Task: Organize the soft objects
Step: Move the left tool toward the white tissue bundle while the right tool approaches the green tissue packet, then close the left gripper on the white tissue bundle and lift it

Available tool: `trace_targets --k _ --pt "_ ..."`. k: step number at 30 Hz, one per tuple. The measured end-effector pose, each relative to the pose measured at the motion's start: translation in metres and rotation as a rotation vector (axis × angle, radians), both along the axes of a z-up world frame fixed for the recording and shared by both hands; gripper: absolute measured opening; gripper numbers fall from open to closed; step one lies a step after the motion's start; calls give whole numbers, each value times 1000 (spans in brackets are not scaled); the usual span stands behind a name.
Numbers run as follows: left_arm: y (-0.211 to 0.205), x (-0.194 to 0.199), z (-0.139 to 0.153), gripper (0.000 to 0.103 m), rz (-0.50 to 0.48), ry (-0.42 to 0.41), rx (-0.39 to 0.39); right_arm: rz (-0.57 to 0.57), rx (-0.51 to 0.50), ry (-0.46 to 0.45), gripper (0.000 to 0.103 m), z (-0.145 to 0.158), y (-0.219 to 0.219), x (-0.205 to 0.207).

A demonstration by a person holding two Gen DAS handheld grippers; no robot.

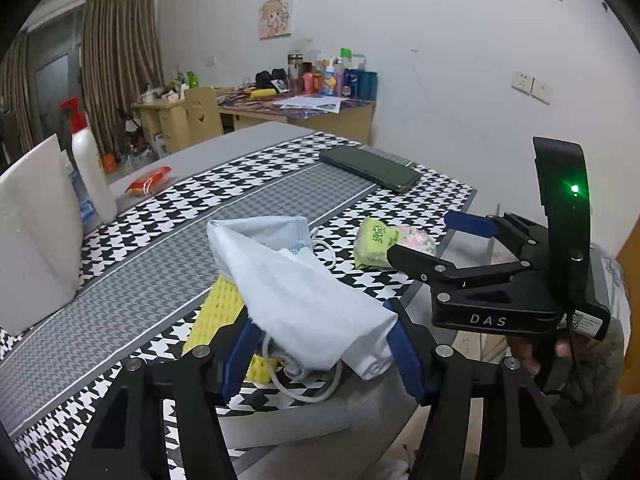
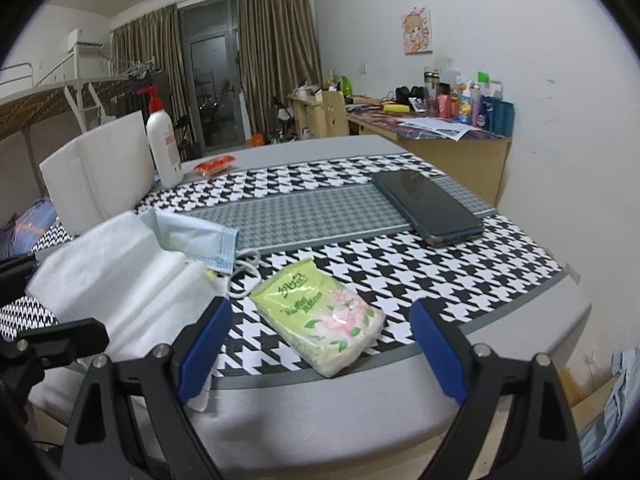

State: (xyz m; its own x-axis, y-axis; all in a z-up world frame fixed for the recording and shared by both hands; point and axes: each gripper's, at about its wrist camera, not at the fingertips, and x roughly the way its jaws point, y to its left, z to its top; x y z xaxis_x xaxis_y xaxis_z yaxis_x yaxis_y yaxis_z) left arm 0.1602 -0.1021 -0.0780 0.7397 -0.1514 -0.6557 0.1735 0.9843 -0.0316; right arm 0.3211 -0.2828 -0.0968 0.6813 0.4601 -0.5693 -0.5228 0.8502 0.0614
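A pile is seen to be partly gathered at the near left of the table: a white towel is laid over a yellow sponge and a blue face mask. The towel's near end is bracketed by the left gripper, whose jaws are set narrowly at its sides, though a firm hold cannot be told. The green tissue pack is judged still to be gathered; it lies apart to the right, framed by the wide, empty jaws of the right gripper.
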Motion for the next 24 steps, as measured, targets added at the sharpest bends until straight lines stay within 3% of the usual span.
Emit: trace_targets --k 4,9,11,15,17,24 --pt "-2 6 -3 45 14 18 12 23 -23 -4 86 -4 3 1" --pt "0 7 -3 31 37 10 43 52 -62 24 62 -10 9 5" --pt "2 7 -1 24 34 9 28 54 -72 25 58 -12 9 6" --pt "4 4 5 20 40 -6 16 58 -66 28 47 -10 9 7" --pt "4 2 8 17 44 -18 17 59 -64 31 34 -9 8 9" --pt "2 -10 23 17 32 -82 36 43 -67 46 26 -12 8 12"
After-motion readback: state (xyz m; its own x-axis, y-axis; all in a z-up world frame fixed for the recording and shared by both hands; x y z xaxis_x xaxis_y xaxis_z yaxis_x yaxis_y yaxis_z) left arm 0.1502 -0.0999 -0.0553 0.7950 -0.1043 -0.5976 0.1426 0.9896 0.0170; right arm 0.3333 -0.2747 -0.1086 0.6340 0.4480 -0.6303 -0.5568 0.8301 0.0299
